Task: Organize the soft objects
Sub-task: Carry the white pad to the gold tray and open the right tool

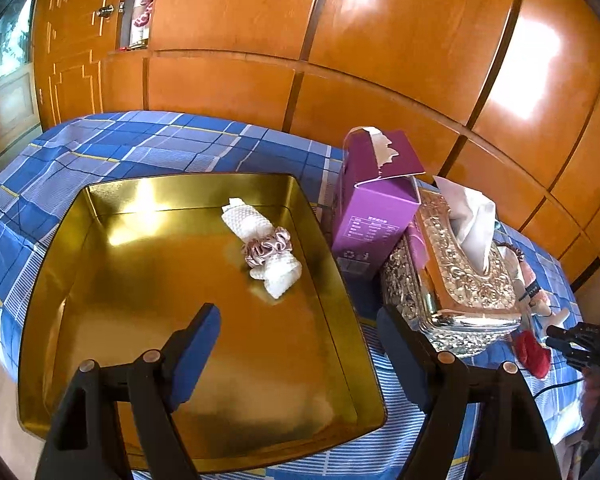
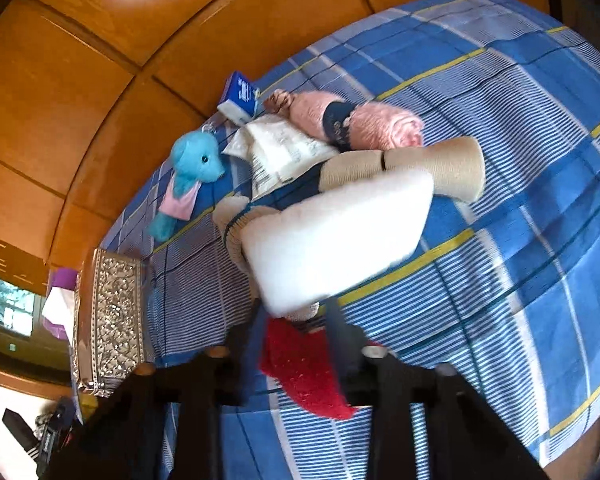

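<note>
Because the red fluffy cloth (image 2: 306,372) is plainly soft and light, it should crush and sag under any grip and carry no real weight, so a pinch across a bunched thick part looks safer than one on a loose corner that could slide out. In the right wrist view it lies on the bed (image 2: 520,160) between the two fingers of the right gripper (image 2: 296,336), which have closed in to a narrow gap; the picture is blurred there, but the pads appear to press its upper end while the rest trails back under the fingers. Just beyond the fingertips sit a white pad (image 2: 336,236), a beige rolled cloth (image 2: 432,168) and a pink rolled towel (image 2: 360,120), all as limp and easy to snag, with a blue plush bear (image 2: 190,176) further off to the left of the fingers. The left gripper (image 1: 300,344) hangs with its fingers spread wide and nothing between them, over the near part of the gold tray (image 1: 340,280). Ahead of those fingers, inside the tray, rests a white rolled cloth (image 1: 260,252) ringed by a pink scrunchie (image 1: 266,248). To the right of the left fingers, outside the tray, stand a purple carton (image 1: 374,208) and an ornate tissue box (image 1: 460,276).
</note>
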Available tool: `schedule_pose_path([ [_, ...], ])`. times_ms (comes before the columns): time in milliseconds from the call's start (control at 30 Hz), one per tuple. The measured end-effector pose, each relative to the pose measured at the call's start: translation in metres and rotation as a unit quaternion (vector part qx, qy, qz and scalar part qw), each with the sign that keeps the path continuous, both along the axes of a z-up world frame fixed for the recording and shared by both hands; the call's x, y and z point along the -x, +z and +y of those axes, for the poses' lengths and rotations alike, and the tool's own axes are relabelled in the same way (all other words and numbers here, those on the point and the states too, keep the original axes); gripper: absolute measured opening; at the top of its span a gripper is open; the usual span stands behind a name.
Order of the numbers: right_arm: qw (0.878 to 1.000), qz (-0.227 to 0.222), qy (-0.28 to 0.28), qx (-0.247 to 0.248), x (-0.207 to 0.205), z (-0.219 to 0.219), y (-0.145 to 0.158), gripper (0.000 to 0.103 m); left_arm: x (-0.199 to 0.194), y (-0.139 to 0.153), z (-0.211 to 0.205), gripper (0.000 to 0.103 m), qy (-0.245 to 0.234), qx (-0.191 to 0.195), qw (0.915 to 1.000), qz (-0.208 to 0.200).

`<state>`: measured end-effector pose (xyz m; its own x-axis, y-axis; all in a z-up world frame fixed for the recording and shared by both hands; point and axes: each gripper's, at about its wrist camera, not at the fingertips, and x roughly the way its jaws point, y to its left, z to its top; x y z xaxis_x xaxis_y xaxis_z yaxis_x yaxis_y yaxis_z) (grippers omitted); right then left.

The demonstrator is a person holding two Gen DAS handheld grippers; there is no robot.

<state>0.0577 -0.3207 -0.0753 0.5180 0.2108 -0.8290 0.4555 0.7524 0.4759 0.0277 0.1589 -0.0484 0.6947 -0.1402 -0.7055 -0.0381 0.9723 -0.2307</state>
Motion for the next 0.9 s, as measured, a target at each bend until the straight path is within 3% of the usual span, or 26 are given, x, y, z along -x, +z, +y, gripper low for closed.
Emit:
schedule_pose_path([
  [100, 1.000, -0.008, -0.001, -0.013, 0.001, -0.004, 0.000, 0.024, 0.001, 0.001, -0.003, 0.081, -0.005, -0.004, 1.0000, -0.001],
  [167, 1.000, -0.006, -0.007, -0.020, 0.001, -0.008, 0.000, 0.035, 0.002, 0.002, -0.004, 0.081, -0.009, -0.001, 1.0000, 0.000],
  [233, 0.998, -0.012, -0.024, -0.057, 0.008, -0.016, -0.003, 0.067, 0.003, 0.003, -0.004, 0.081, -0.010, -0.002, 0.9999, -0.002],
  [300, 0.995, -0.021, -0.042, -0.092, 0.014, -0.023, -0.005, 0.089, 0.004, 0.004, -0.005, 0.081, -0.014, 0.000, 0.9999, -0.001],
  [400, 0.987, -0.028, -0.082, -0.136, 0.028, -0.037, -0.010, 0.090, 0.005, 0.006, -0.006, 0.081, -0.018, 0.000, 0.9998, -0.005],
  [533, 0.982, -0.011, -0.129, -0.139, 0.033, -0.052, -0.017, 0.090, 0.006, 0.008, -0.010, 0.081, -0.025, -0.001, 0.9997, -0.007],
  [767, 0.966, 0.017, -0.183, -0.183, -0.003, -0.067, -0.035, 0.098, 0.006, 0.008, -0.013, 0.081, -0.029, 0.002, 0.9996, -0.006],
  [833, 0.965, 0.037, -0.186, -0.182, -0.017, -0.058, -0.043, 0.099, 0.007, 0.006, -0.014, 0.081, -0.031, 0.002, 0.9995, -0.003],
  [900, 0.970, 0.040, -0.185, -0.151, -0.028, -0.051, -0.040, 0.097, 0.007, 0.004, -0.014, 0.081, -0.032, 0.004, 0.9995, -0.001],
])
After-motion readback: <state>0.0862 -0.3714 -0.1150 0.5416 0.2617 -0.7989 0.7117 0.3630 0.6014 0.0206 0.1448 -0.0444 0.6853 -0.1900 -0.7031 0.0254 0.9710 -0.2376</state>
